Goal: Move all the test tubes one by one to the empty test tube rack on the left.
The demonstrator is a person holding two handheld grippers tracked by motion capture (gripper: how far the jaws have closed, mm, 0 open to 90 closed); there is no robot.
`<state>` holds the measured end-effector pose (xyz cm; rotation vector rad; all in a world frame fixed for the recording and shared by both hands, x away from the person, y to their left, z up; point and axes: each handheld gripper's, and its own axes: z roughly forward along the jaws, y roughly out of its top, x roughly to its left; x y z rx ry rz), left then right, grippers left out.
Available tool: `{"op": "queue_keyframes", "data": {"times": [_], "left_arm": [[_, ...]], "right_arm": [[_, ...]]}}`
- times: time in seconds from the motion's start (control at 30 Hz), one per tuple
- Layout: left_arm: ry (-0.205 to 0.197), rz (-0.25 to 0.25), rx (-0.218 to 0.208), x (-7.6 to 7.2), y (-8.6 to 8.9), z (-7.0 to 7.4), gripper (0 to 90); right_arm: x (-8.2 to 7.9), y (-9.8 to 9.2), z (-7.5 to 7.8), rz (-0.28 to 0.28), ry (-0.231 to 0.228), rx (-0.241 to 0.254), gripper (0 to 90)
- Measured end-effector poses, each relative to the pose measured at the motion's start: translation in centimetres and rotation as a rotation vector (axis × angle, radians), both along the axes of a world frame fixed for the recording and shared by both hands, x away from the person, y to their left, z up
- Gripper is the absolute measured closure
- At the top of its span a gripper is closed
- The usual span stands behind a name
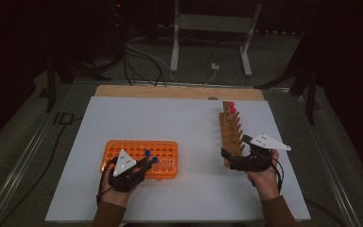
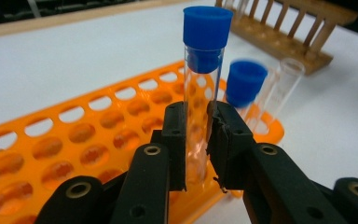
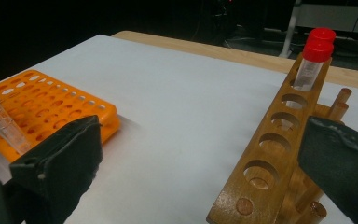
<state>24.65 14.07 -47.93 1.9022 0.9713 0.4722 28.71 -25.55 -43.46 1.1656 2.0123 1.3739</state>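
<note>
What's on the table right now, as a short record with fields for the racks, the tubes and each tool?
orange rack: flat on the white table, near the left tool
blue-capped tube: upright, gripped by the left tool over the orange rack
second blue-capped tube: standing in the orange rack, just behind
wooden rack: two red-capped tubes at its far end, near holes empty
right tool: open, jaws either side of the wooden rack

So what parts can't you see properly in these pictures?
- Bottom of the blue-capped tube, left gripper view: the left gripper, shut on it, hides it.
- Near end of the wooden rack, right gripper view: cut off by the bottom edge.
- Red-capped tubes, high view: too small to count.
</note>
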Motion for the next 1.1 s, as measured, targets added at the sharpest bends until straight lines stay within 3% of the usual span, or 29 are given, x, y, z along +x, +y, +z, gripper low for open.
{"op": "queue_keyframes", "data": {"times": [0.13, 0.57, 0.67, 0.87, 1.1], "left_arm": [[0.023, -0.004, 0.026, 0.0, -0.1, -0.6, 77.1], [0.042, -0.015, 0.075, -0.1, -0.5, -1.1, 76.3], [0.055, -0.028, 0.057, -0.1, -0.4, -1.1, 73.7], [0.052, -0.059, 0.046, -0.1, -0.4, -1.0, 53.9], [-0.016, -0.054, -0.053, -0.3, 0.6, 0.0, 36.4]], "right_arm": [[0.0, 0.0, -0.1, 0.004, 0.007, 0.007, 0.1], [0.1, 0.5, -0.5, 0.020, 0.018, 0.002, 0.1], [0.1, 0.6, -0.5, 0.025, 0.020, 0.001, 0.1], [0.1, 0.5, -0.5, 0.026, 0.021, 0.006, 0.1], [0.1, 0.6, -0.6, 0.028, 0.021, 0.005, 0.1]]}}
